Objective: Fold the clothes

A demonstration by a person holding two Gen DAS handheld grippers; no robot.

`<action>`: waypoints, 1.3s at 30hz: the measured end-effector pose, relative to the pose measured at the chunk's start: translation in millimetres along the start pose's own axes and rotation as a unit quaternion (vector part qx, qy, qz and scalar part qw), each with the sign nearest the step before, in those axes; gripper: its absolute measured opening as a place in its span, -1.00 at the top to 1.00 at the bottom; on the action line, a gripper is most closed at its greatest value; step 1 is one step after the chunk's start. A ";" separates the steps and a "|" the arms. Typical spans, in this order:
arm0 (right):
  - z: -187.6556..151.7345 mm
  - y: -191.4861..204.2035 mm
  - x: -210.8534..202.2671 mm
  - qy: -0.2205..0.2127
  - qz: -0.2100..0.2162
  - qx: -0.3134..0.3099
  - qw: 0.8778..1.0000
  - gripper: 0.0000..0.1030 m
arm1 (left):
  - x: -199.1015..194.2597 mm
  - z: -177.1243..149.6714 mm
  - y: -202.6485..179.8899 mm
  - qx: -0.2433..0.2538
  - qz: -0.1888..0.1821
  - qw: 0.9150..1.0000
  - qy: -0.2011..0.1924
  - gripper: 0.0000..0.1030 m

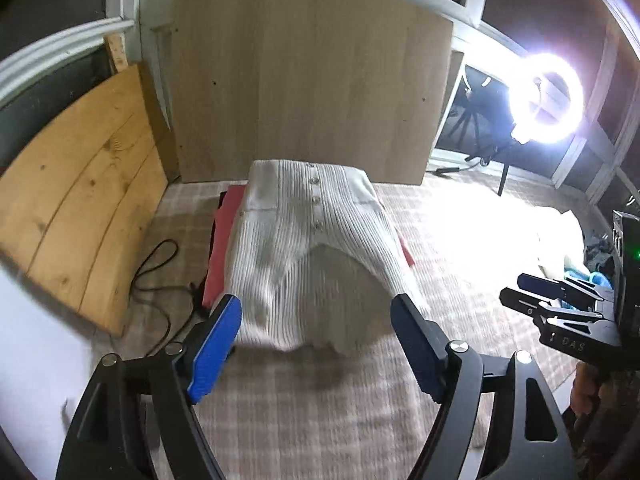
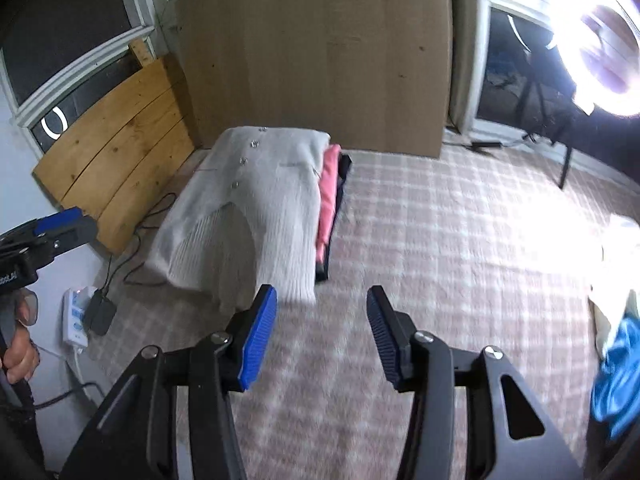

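Left gripper (image 1: 316, 316) spread wide, nothing between the pads. Right gripper (image 2: 322, 312) also apart, empty. Just beyond both: white cardigan (image 1: 312, 248), folded, atop the pink garment (image 2: 330, 196) on the checked blanket (image 2: 440, 240). Its near hem overhangs the stack. Risk: the loose hem slides or sags, spoiling the fold. Unfolded clothes (image 2: 616, 368) wait at right.

My left gripper (image 1: 316, 322) and right gripper (image 2: 322, 312) look alike: black skeletal frames with cut-out slots and round silver screws at the pivots. My fingers (image 1: 214, 350) carry ribbed blue pads. White lettering marks the right gripper's black body.
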State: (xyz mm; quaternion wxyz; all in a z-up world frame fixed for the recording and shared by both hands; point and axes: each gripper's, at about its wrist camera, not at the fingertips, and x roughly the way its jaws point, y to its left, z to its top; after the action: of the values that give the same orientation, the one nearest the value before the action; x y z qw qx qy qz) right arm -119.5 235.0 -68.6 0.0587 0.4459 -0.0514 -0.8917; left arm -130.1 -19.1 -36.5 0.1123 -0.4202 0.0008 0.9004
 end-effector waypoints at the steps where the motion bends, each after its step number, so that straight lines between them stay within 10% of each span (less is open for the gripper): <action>1: -6.3 -2.5 -6.1 0.000 0.001 0.003 1.000 0.10 | -5.2 -4.4 -4.7 -0.001 0.015 1.000 -0.002 -0.47; 17: -89.5 -36.8 -94.5 -0.029 0.009 -0.053 0.998 0.09 | -74.3 -85.6 -93.3 -0.051 0.100 0.994 -0.003 -0.47; 39: -143.1 -52.8 -149.1 -0.044 0.032 -0.083 0.995 0.08 | -146.1 -140.7 -145.5 -0.067 0.108 0.991 -0.030 -0.50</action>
State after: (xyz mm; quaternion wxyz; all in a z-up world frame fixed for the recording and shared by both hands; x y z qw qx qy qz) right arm 80.8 304.0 -43.9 0.1220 0.3981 0.0058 -0.9092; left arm 96.6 79.8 -3.4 -0.0145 -0.3974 -0.0177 0.9174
